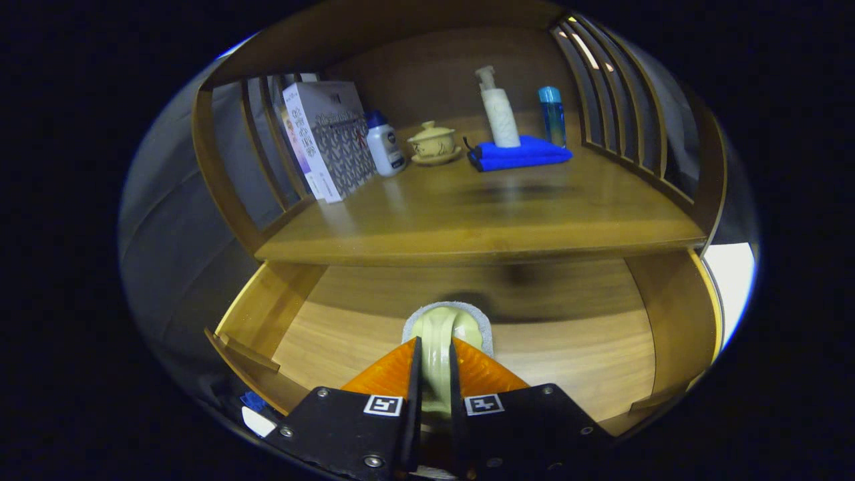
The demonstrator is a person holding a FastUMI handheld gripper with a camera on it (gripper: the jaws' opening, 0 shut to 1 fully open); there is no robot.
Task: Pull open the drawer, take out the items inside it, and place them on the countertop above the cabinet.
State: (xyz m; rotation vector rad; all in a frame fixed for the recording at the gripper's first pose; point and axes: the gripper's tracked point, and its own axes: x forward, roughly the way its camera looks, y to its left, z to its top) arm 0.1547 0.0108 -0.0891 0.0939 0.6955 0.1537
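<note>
My gripper (435, 364) pinching a pale green handled tool (441, 334), its lower end hidden between my fingers, its fuzzy grey head (477, 319) mostly behind the handle, drawer (588, 347) front cut off below, print on the box (330, 137) too small to tell

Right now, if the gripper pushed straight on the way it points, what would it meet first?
The gripper, shut on a pale green brush, likely meets the open drawer's back, under the countertop edge; depth is unclear.
</note>
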